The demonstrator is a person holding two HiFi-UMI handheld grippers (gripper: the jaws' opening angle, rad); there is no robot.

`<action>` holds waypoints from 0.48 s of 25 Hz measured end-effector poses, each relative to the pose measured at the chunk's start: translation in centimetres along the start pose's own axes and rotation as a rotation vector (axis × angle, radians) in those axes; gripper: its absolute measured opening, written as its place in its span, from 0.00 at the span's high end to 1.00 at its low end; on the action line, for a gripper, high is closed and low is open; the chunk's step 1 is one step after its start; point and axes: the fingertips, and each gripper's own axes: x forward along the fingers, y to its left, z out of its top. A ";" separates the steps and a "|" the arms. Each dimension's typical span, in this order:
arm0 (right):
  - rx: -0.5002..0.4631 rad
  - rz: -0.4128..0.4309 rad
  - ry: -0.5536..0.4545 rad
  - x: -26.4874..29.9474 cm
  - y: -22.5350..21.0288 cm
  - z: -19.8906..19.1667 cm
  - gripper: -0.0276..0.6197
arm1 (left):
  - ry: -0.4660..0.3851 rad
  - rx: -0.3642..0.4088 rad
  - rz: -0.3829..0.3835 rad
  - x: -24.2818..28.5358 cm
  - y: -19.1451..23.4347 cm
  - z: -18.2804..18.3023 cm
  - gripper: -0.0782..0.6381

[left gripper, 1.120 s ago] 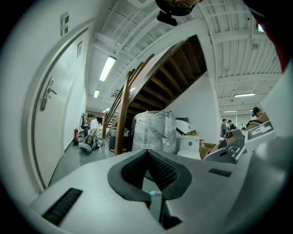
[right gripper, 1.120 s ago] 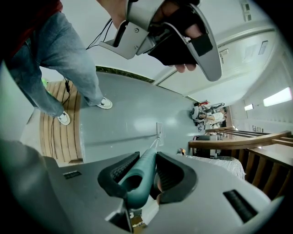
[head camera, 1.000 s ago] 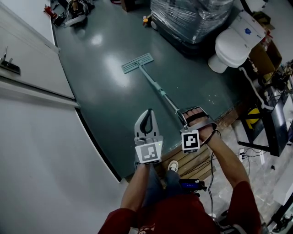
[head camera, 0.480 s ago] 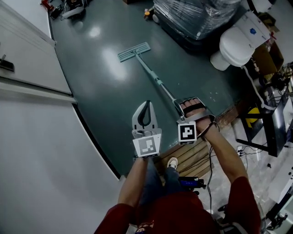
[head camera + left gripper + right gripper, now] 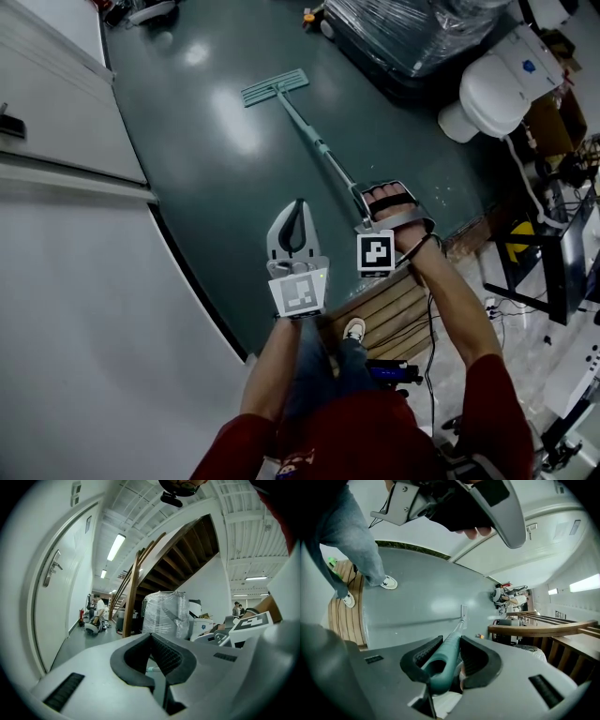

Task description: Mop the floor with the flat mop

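Dark green floor (image 5: pixel 216 169) fills the room's middle, glossy under the lights. The right gripper (image 5: pixel 451 641) is clamped on the mop handle (image 5: pixel 440 663). Its own view shows the teal grip seated between both pads, with the shaft running straight ahead from the jaws. Just to its left hangs the left gripper (image 5: pixel 298 208), off the handle, its jaws closed tip to tip with nothing between them. Behind both grippers, towards the person, lie a wooden step (image 5: pixel 384 314) and a shoe (image 5: pixel 352 335). Far out ahead of the right gripper the mop head (image 5: pixel 274 87) lies flat on the floor at the end of the shaft. Further ahead and to the right stands a wrapped pallet (image 5: pixel 412 28), apart from the mop. The step in hand looks like a one-handed stroke with the mop near full reach. The next move probably calls for drawing the handle back or sweeping it sideways, with the head kept flat and pressed down. The grip must hold firm so the shaft does not twist, and the mop head should stay clear of the pallet.
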 end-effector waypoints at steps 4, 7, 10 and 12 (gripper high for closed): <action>-0.012 -0.006 0.008 1.4 -0.9 0.8 0.76 | -0.004 0.003 0.013 0.1 1.7 -0.5 0.87; -0.015 -0.013 0.011 2.1 -1.6 1.1 0.76 | 0.001 -0.008 0.018 0.3 2.2 -0.7 0.87; -0.011 -0.021 0.009 3.0 -1.4 1.7 0.76 | 0.002 -0.009 0.025 0.1 2.7 -1.2 0.87; -0.006 -0.023 0.019 3.2 -1.5 1.8 0.76 | 0.002 -0.008 0.027 -0.1 3.0 -1.4 0.87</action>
